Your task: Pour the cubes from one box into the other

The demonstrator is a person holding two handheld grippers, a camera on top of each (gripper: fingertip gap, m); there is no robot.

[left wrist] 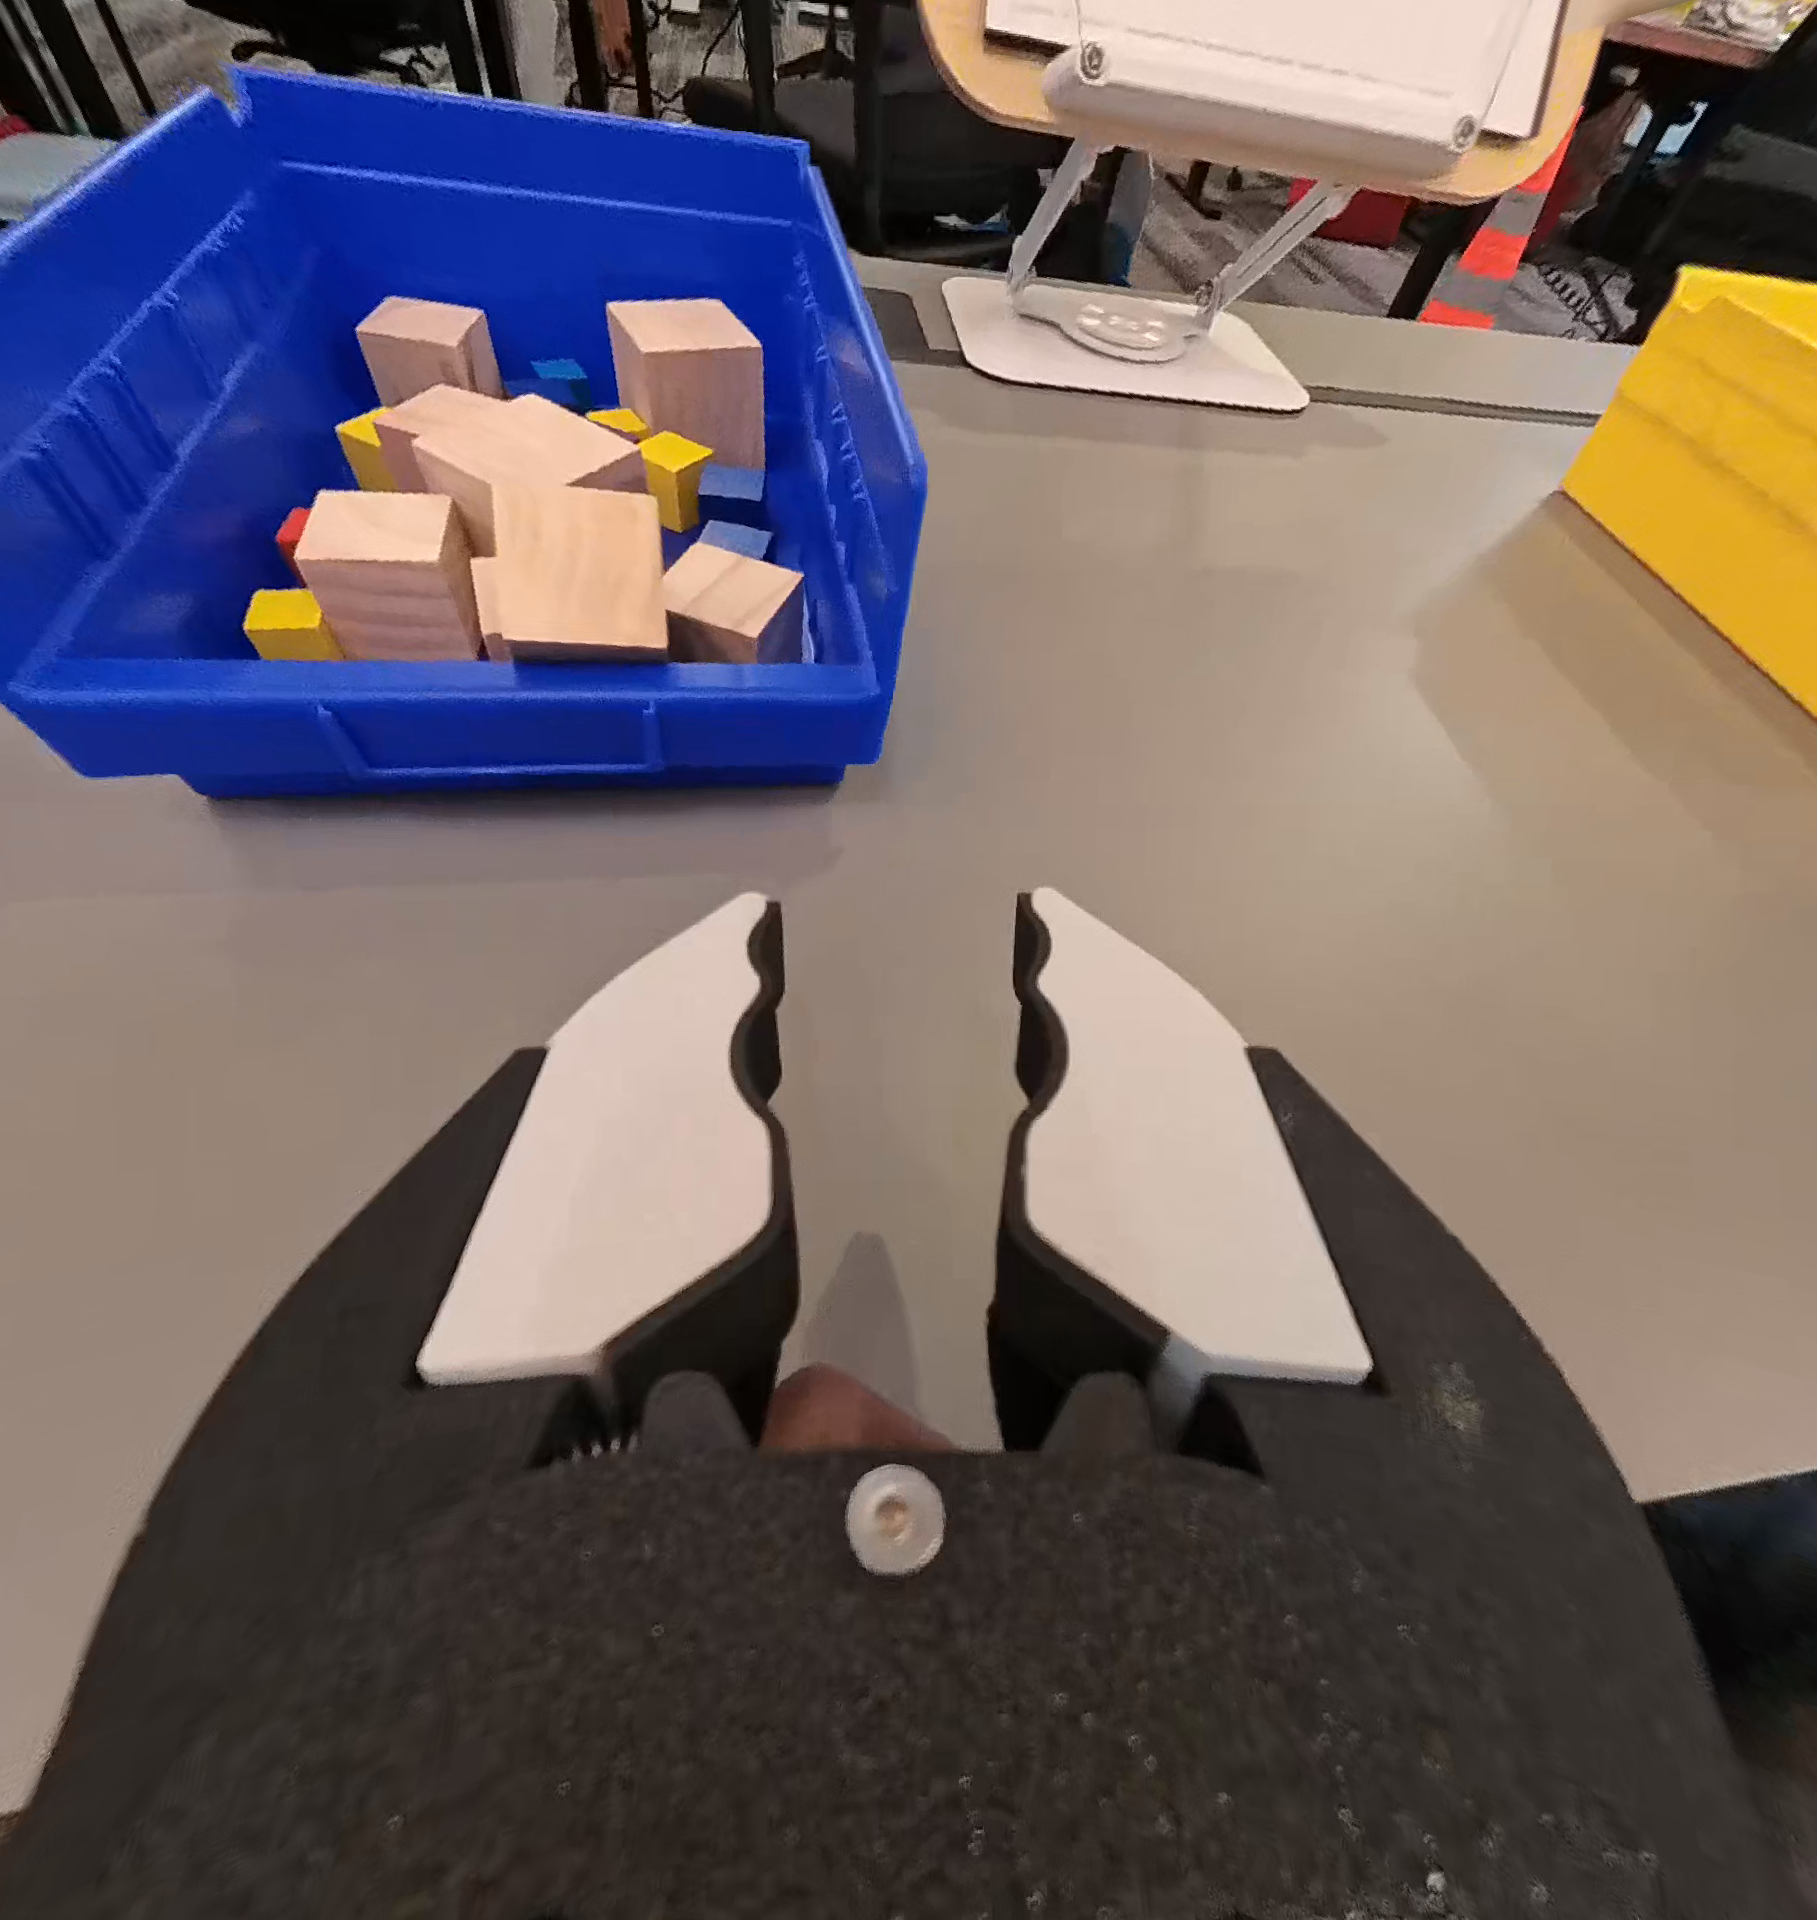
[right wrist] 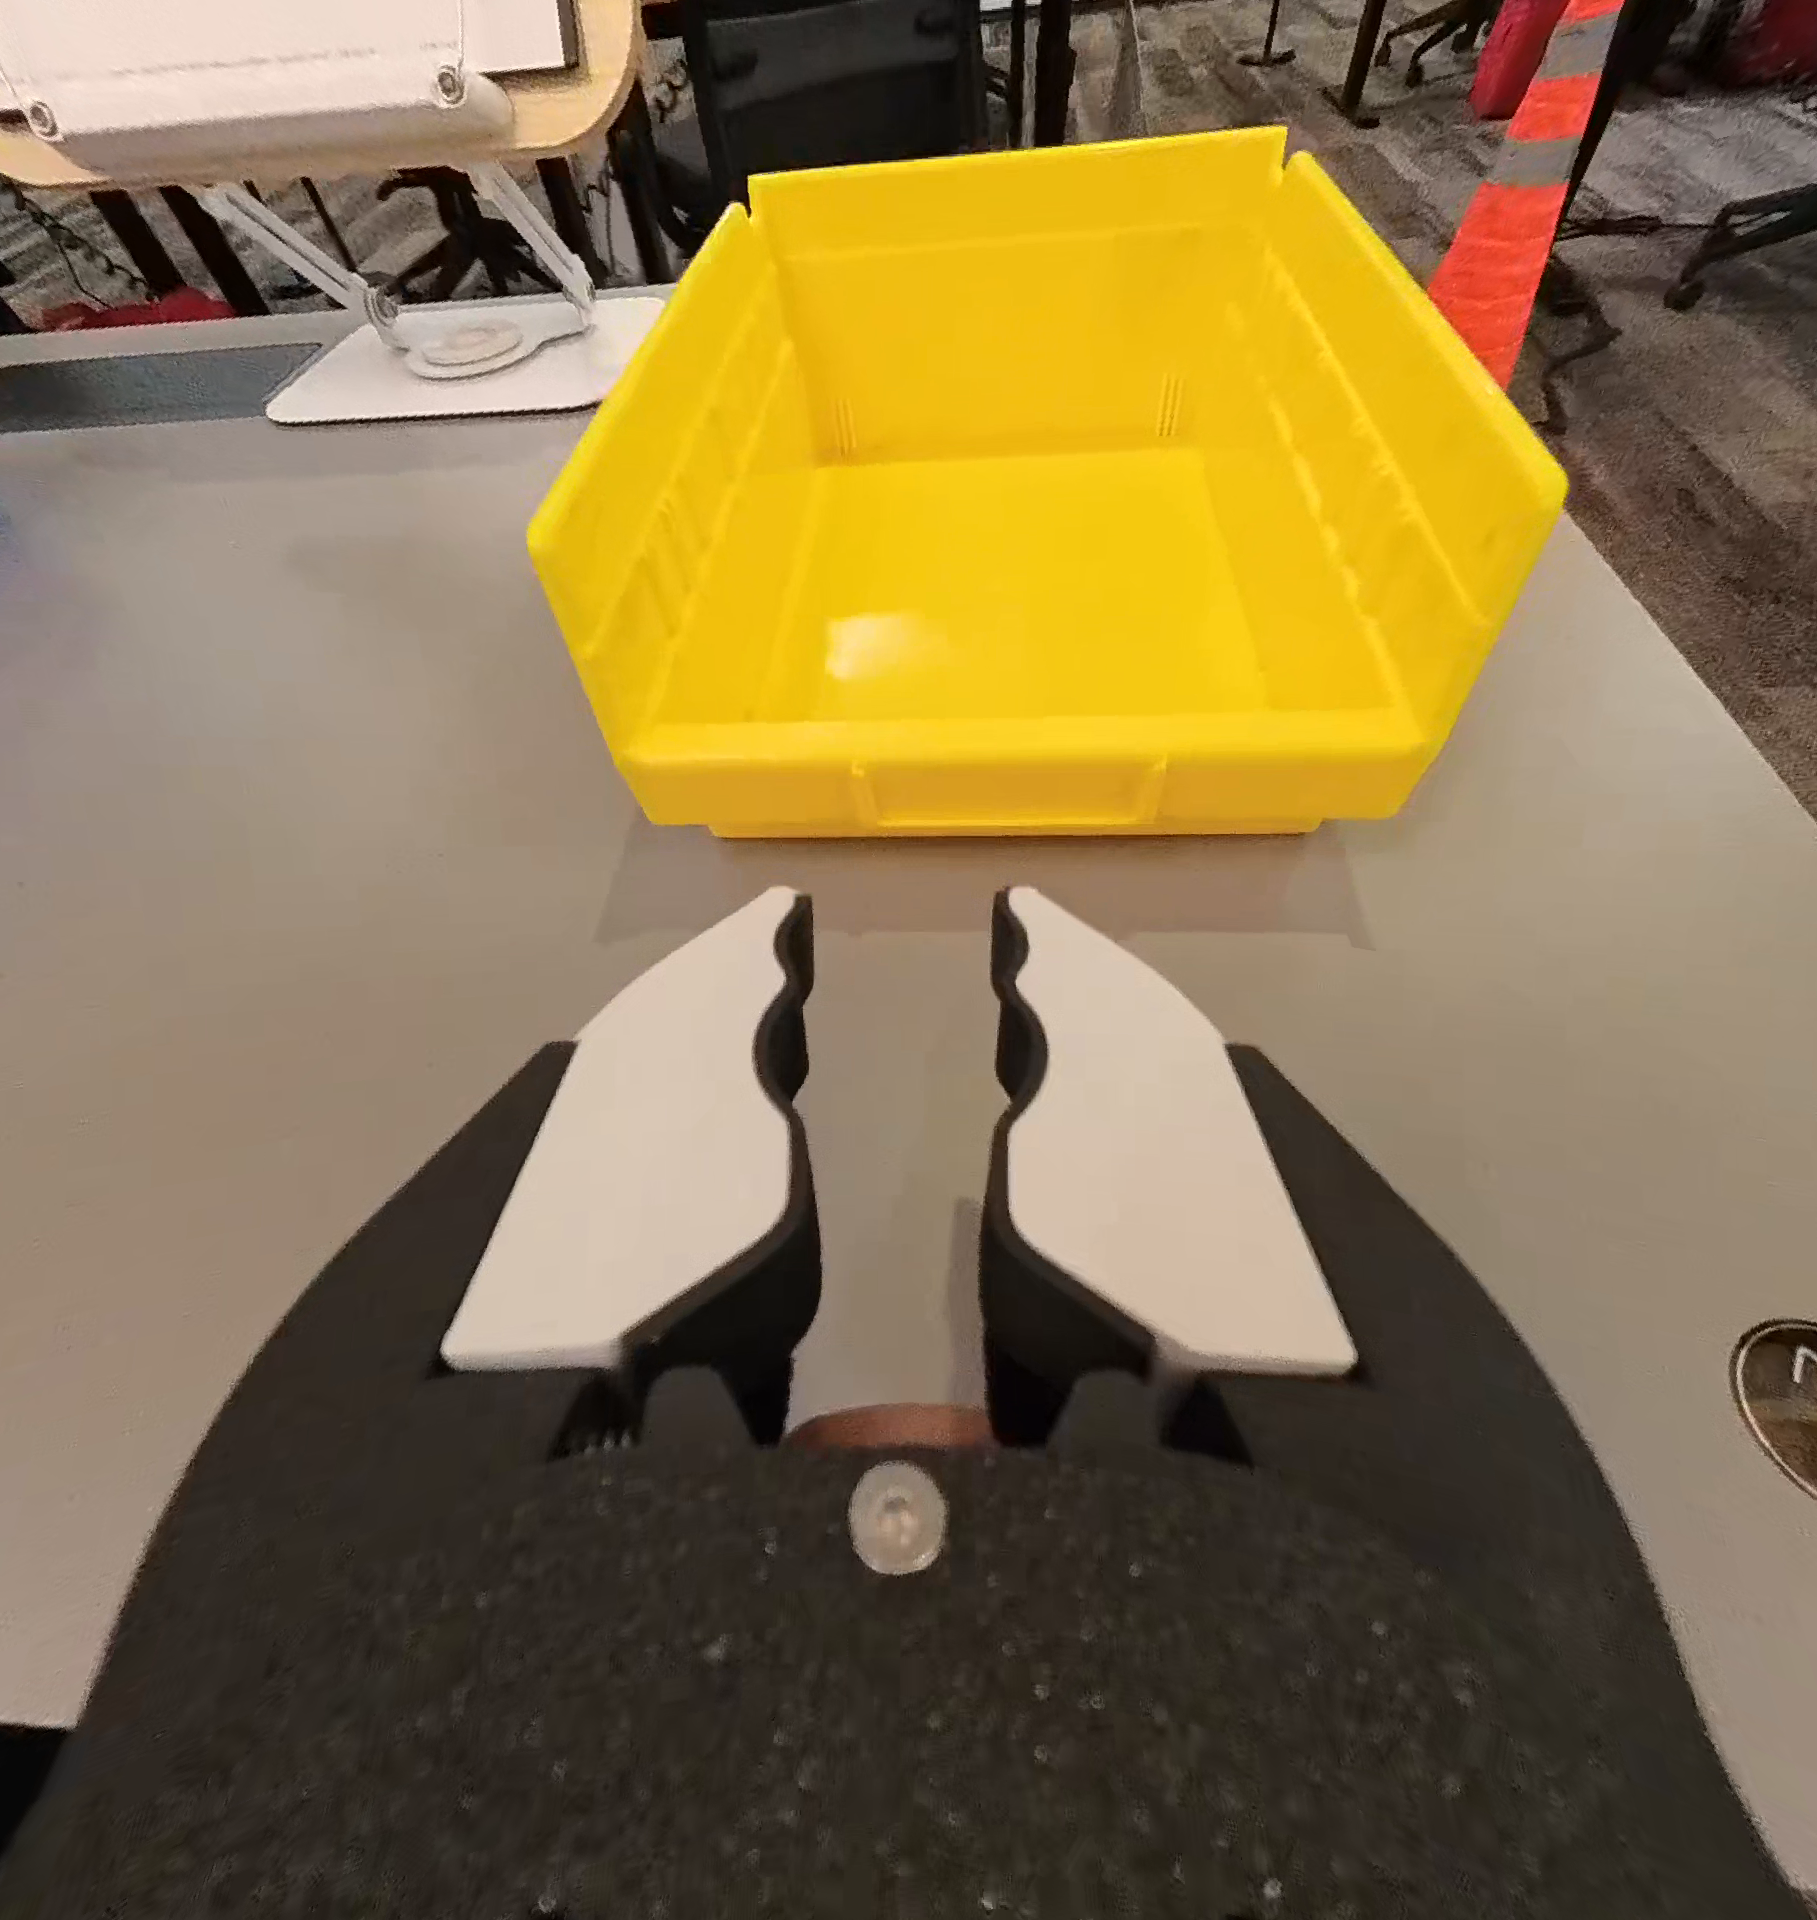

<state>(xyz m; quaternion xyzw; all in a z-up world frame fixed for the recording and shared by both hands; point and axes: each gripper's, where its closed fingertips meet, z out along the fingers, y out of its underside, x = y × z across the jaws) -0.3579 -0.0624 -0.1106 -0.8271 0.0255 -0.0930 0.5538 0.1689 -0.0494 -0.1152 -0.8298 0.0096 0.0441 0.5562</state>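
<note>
the left tongs (left wrist: pixel 899 914) gape empty over the bench (left wrist: pixel 1195 727), the blue box (left wrist: pixel 447 717) of cubes (left wrist: pixel 530 520) ahead to their left. the right tongs (right wrist: pixel 902 909) gape empty too, the yellow box (right wrist: pixel 1008 795) just ahead.

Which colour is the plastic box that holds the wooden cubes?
Blue. The blue plastic box shows best in the left wrist view.

The left gripper (left wrist: pixel 899 909) is held level above the surface, its two white-faced fingers (left wrist: pixel 634 1143) parted with nothing between them. The right gripper (right wrist: pixel 902 904) is held likewise, its fingers (right wrist: pixel 665 1143) spread apart and nothing gripped.
</note>
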